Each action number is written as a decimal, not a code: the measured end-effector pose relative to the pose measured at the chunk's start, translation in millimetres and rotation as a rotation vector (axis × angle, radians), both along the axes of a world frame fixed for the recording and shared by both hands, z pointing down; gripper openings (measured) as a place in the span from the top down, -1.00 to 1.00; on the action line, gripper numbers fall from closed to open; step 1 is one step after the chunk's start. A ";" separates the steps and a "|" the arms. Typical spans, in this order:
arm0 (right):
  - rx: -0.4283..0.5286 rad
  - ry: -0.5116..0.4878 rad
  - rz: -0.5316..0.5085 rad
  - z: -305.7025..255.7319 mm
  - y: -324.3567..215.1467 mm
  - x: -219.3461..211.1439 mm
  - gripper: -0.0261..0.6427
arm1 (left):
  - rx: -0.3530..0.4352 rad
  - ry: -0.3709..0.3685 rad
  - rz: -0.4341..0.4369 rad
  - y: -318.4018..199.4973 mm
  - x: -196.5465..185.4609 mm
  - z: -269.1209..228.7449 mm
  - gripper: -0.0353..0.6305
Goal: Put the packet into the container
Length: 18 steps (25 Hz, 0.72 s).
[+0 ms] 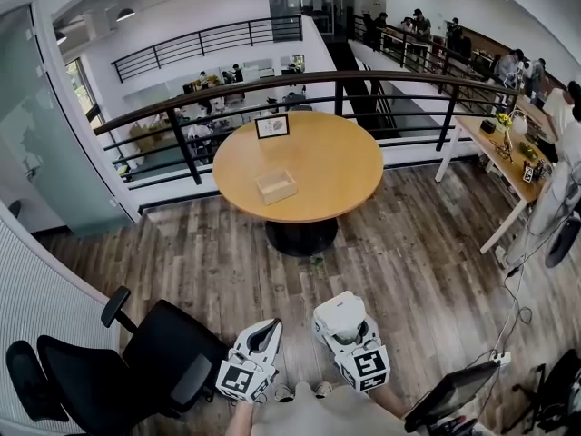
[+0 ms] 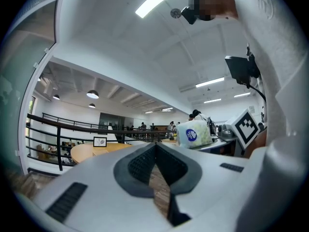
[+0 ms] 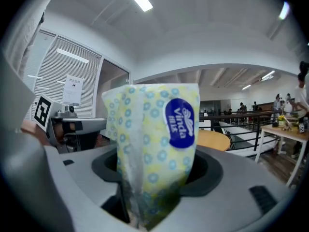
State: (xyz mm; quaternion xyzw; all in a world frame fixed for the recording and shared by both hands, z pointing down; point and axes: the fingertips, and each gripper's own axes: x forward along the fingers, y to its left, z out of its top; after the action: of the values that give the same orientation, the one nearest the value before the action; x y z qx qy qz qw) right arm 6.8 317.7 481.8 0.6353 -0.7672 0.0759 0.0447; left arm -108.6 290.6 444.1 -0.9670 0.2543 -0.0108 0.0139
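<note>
Yellow tissue packet in wide grip of right tool

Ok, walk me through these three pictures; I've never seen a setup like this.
There is no robot here: a person holds a two-jaw tool in each hand. The head view comes from a camera on the person's head, looking down at the left gripper and the right gripper. The other two views come from cameras riding on each gripper, looking along its jaws. The right gripper is clamped on a blue-dotted tissue packet. The left gripper's jaws are together, with nothing between them. Ahead stands a round wooden table bearing a small open wooden container and a framed card.
</note>
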 end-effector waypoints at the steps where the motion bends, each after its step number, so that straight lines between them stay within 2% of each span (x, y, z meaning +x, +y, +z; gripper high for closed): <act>1: 0.002 0.002 -0.004 0.5 1.7 2.2 0.00 | 0.001 -0.003 -0.002 1.1 2.5 0.2 0.88; 8: 0.004 0.068 -0.035 3.4 16.5 11.2 0.00 | 0.005 -0.026 -0.009 9.8 17.7 4.6 0.88; 18: -0.025 0.053 -0.016 13.6 8.1 31.6 0.00 | -0.007 -0.039 0.010 -6.5 39.3 9.5 0.88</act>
State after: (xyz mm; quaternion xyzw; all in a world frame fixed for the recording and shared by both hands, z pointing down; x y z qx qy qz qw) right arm 38.3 325.8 495.4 0.6302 -0.7700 0.0681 0.0734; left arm -69.3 284.1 453.6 -0.9679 0.2489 -0.0304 0.0156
